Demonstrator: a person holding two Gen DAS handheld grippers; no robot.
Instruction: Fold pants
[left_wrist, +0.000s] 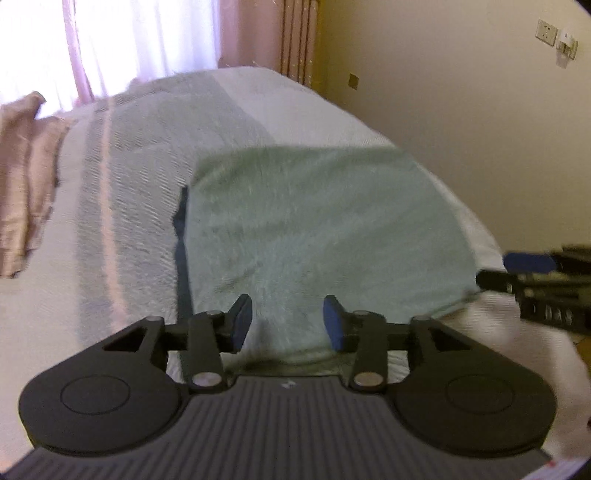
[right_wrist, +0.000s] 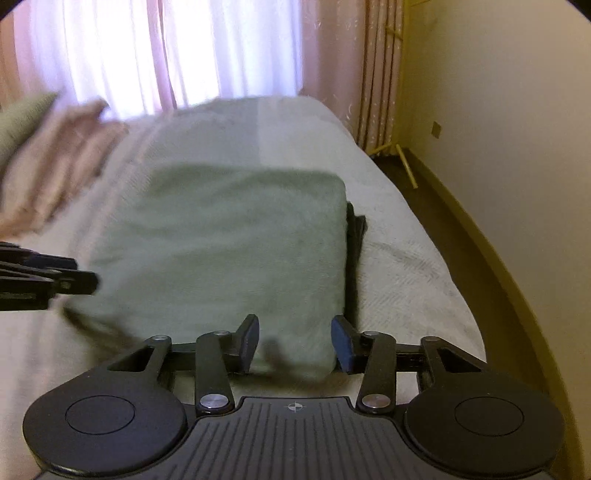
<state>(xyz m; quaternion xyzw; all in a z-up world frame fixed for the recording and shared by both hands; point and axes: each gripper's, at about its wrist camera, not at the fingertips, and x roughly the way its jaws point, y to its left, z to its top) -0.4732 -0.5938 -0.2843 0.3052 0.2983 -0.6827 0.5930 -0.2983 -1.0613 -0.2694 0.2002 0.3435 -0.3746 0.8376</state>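
The left hand-held gripper (left_wrist: 287, 320) hangs over the near edge of the folded pants (left_wrist: 317, 236), pointing steeply down. Its two blue-padded fingers (left_wrist: 242, 317) stand apart, with nothing clamped between them; the cloth lies beneath the gap and the pads are not pressing on it. The right hand-held gripper (right_wrist: 294, 343) is in the same attitude above the near right corner of the pants (right_wrist: 229, 243): fingers apart, nothing held. Each gripper shows at the edge of the other's view, the right one at the far right of the left wrist view (left_wrist: 535, 280), the left one at the left edge of the right wrist view (right_wrist: 44, 277); both are blurred there.

The pants are a pale green, fuzzy garment, folded into a rough rectangle and lying flat on the bed (left_wrist: 129, 166). A dark strip of fabric (right_wrist: 354, 236) protrudes along one side of the fold; what it belongs to cannot be told. The bed carries a light, textured cover (right_wrist: 406, 266). Pink pillows (left_wrist: 26, 177) lie on the left side of the bed, well apart from the pants. Pink curtains (right_wrist: 184, 48) hang at the far end, bright with daylight. A cream wall (left_wrist: 461, 92) runs along the right, bearing a socket (left_wrist: 547, 31).
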